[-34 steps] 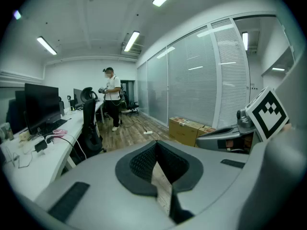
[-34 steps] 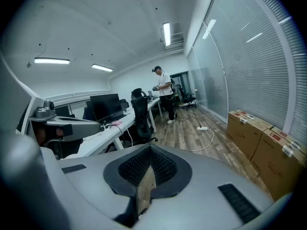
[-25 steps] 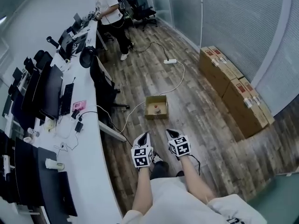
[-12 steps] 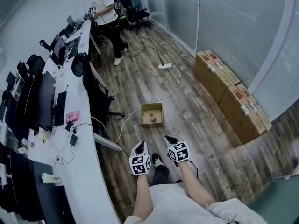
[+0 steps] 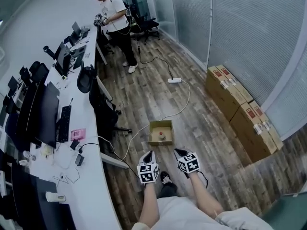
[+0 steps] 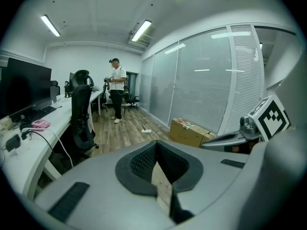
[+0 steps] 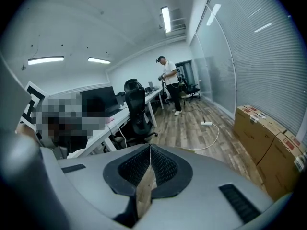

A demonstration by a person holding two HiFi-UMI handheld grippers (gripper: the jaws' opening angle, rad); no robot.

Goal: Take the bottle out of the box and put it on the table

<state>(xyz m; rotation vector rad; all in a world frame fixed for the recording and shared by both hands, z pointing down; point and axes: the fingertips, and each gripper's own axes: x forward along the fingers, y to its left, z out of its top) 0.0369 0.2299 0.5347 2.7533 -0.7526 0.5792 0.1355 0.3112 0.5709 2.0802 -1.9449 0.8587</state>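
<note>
Brown cardboard box, open at the top, on the wood floor at lower centre of the head view. Bottle: inside the box, small in frame, with a red spot at its top; details too small to tell. Left gripper: bottom centre of the head view, pointing toward the box, short of its near wall and apart from it; in the left gripper view its jaws are pressed together, the ribbed pads meeting along one line, nothing between them. Right gripper: just right of the left one, also short of the box and clear of it; in the right gripper view its jaws are likewise clenched tip to tip on nothing. Each gripper carries a marker cube and is borne on a bare forearm entering from the bottom edge. Table: long and white, running up the left side of the head view, carrying monitors, a keyboard and a pink item. Black chair: drawn up at the table, left of the box. White cable: curves from the box area up to a power strip at upper centre. Cartons: stacked in a row along the blinds at the right. Person: standing at the far end of the table, upper left, in a white shirt and dark trousers.
</note>
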